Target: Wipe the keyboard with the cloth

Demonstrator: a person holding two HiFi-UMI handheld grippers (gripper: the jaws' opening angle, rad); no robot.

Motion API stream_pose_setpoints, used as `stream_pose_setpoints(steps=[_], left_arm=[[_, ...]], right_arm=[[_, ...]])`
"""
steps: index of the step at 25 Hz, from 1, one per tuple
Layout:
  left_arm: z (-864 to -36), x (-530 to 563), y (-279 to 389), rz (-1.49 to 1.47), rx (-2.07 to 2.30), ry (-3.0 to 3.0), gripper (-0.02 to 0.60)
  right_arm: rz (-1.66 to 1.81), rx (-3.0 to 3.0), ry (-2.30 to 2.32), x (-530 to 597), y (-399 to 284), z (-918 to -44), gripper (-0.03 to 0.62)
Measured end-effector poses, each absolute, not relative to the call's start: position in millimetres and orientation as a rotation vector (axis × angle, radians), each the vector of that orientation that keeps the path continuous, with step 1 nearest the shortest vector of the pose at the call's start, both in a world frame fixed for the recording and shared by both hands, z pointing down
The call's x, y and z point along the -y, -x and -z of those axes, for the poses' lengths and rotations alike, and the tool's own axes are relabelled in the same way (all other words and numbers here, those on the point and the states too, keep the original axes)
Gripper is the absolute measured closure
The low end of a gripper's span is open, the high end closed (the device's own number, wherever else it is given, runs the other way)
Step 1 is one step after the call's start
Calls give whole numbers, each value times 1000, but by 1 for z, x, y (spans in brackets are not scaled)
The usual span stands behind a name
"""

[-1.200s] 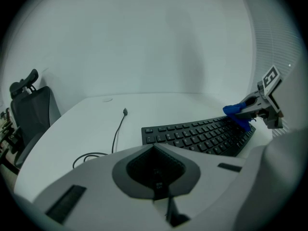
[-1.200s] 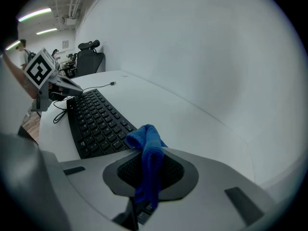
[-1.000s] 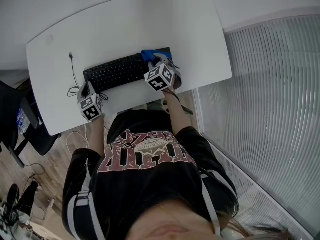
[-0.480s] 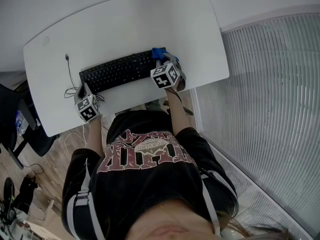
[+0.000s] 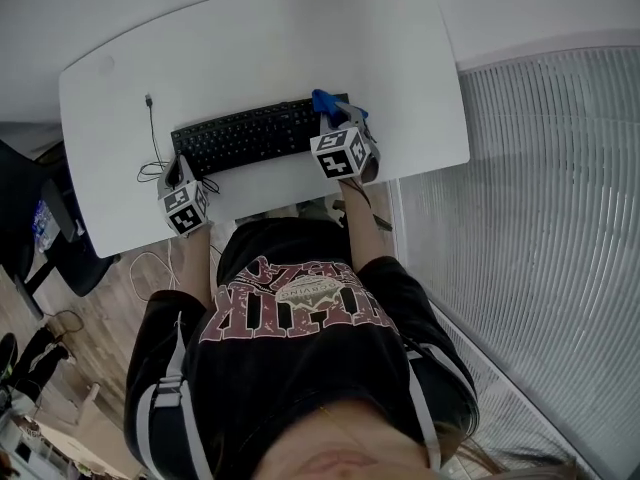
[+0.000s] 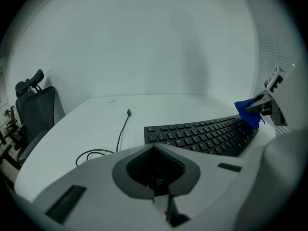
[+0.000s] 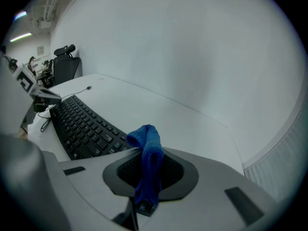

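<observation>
A black keyboard (image 5: 245, 135) lies near the front edge of the white table (image 5: 270, 48). In the head view my right gripper (image 5: 334, 120) is over the keyboard's right end and shut on a blue cloth (image 5: 324, 101). The right gripper view shows the cloth (image 7: 149, 158) pinched between the jaws of that gripper (image 7: 144, 203) and standing up folded, with the keyboard (image 7: 82, 126) running away to the left. My left gripper (image 5: 178, 176) sits at the keyboard's left front corner. In its own view the left gripper (image 6: 160, 196) is shut with nothing in it, beside the keyboard (image 6: 202, 136).
A thin black cable (image 5: 152, 146) with a loose plug coils on the table left of the keyboard. A black office chair (image 5: 45, 238) stands off the table's left end. A ribbed pale surface (image 5: 540, 228) runs along the right. The person's torso is against the front edge.
My right gripper has slid to the right along the keyboard with the cloth, from right of the middle to the right end. The left gripper has stayed at the left front corner.
</observation>
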State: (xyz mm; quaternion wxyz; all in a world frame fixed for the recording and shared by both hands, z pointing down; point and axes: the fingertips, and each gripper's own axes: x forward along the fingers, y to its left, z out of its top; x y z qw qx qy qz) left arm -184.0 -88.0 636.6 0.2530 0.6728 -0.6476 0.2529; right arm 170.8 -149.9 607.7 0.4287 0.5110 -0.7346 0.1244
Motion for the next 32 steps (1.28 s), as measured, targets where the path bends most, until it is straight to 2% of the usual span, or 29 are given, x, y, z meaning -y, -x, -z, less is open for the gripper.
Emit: stream_pose_setpoints(steps=[8,19,32], left_arm=[[-639,71,198,-657,1725,-1828,552],[-638,65,203,-633,1630,-1890,552],[-642,64,205,-626,1543,-1957,552]], right_arm=[[-196,2060,-1145,157,-63,-567,530],[-73,2243,-774,120,92,-570,530],[40,2311,-452,85,181,-591,530]])
